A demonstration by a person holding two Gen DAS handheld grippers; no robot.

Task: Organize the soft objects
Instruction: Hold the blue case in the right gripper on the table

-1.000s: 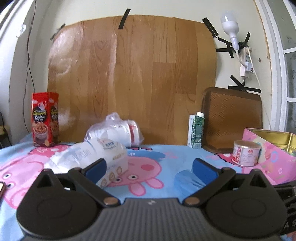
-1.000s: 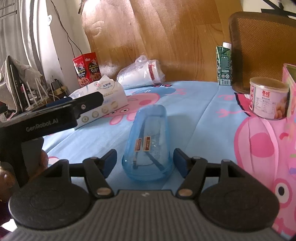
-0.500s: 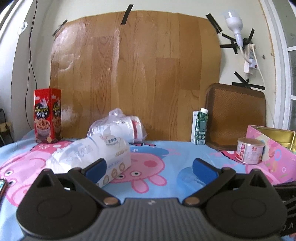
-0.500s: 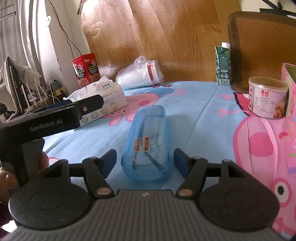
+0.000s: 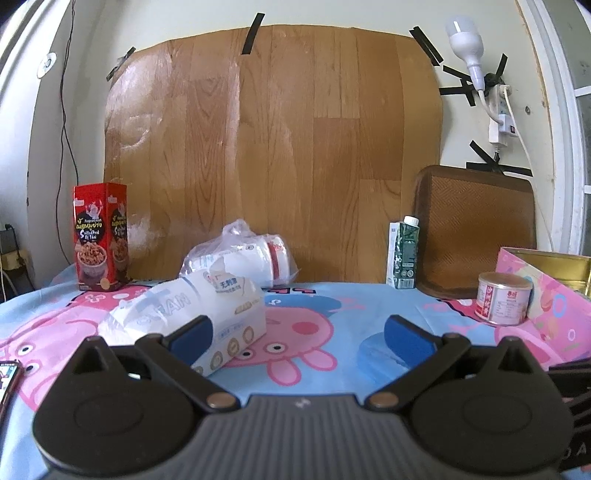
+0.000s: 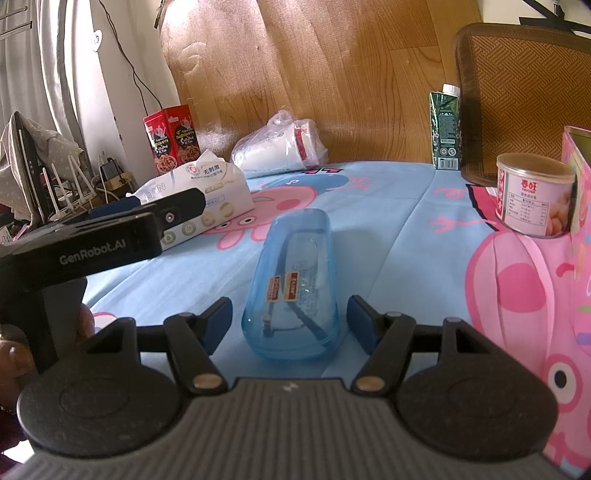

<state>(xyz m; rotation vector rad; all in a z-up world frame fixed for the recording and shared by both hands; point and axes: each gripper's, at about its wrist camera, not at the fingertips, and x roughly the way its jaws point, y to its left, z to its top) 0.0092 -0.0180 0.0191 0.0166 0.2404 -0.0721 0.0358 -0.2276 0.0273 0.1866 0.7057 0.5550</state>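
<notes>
Both our claws are released, the right claw straddling a clear blue cup lying on the Peppa Pig tabletop, the left claw near the tissue pack.

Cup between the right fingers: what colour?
Translucent blue cup, lying on its side with red labels; clearest in the right wrist view.

Wood-grain panel taped to pale wall ahead; bulb and power strip upper right; grey curtain far left.
</notes>
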